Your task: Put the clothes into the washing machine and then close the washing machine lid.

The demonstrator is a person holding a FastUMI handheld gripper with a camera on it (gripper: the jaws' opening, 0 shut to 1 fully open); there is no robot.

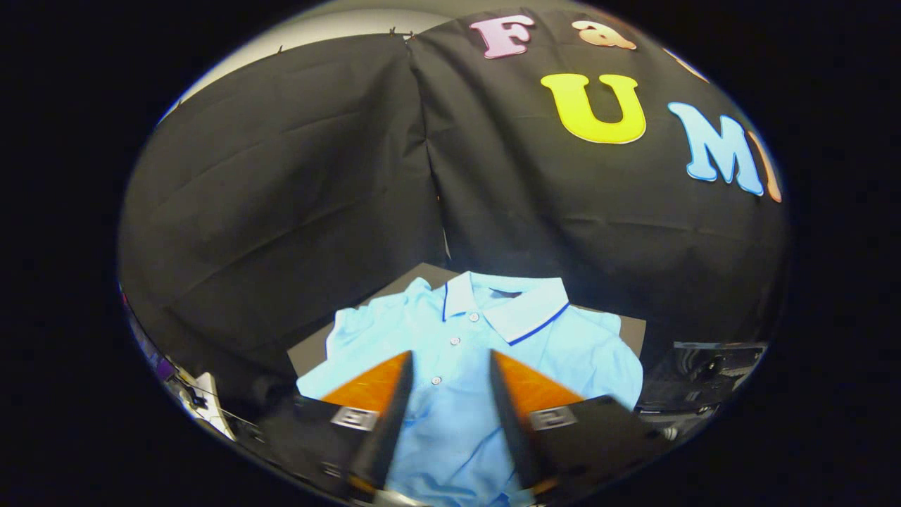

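Note:
A light blue polo shirt lies flat on a dark table, collar and button placket facing up, collar toward the booth wall. My gripper hangs over the shirt's chest, open, its two fingers apart on either side of the placket. The cloth shows in the gap between the fingers; I cannot tell whether the tips touch it.
The black cloth wall stands close behind the table. Dark equipment sits off the table's right side, and some pale gear with cables lies to the lower left.

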